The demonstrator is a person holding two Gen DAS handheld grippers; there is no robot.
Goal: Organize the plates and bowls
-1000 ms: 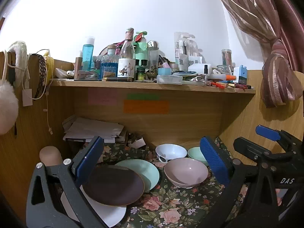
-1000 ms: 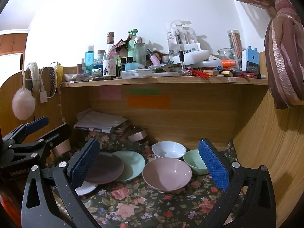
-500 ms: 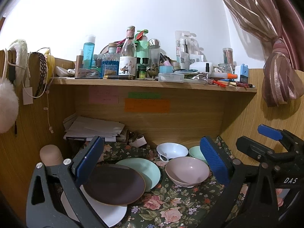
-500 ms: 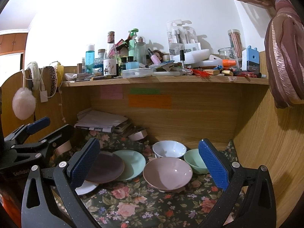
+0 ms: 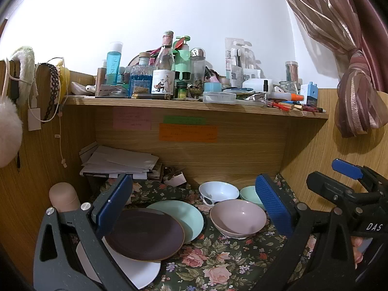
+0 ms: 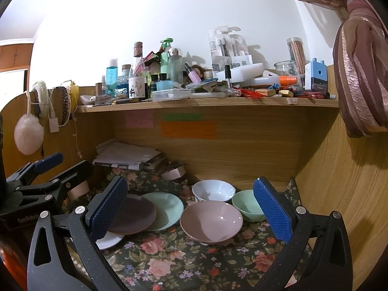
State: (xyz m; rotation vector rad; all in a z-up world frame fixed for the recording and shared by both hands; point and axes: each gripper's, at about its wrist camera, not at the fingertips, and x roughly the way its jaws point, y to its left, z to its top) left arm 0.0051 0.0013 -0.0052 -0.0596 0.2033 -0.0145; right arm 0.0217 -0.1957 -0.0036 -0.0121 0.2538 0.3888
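Both claws hang with jaws spread wide, holding nothing: the left gripper above the overlapping brown plate, green plate and white plate, the right gripper above the pink bowl on the floral cloth

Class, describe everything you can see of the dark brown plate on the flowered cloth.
The dark brown plate is round and shallow, matte, with a thin lighter rim; it looks ceramic, though that is uncertain. It is empty and slightly tilted, lying on top of a white plate, its right edge overlapping the mint green plate. The left gripper is open, and neither gripper touches it.
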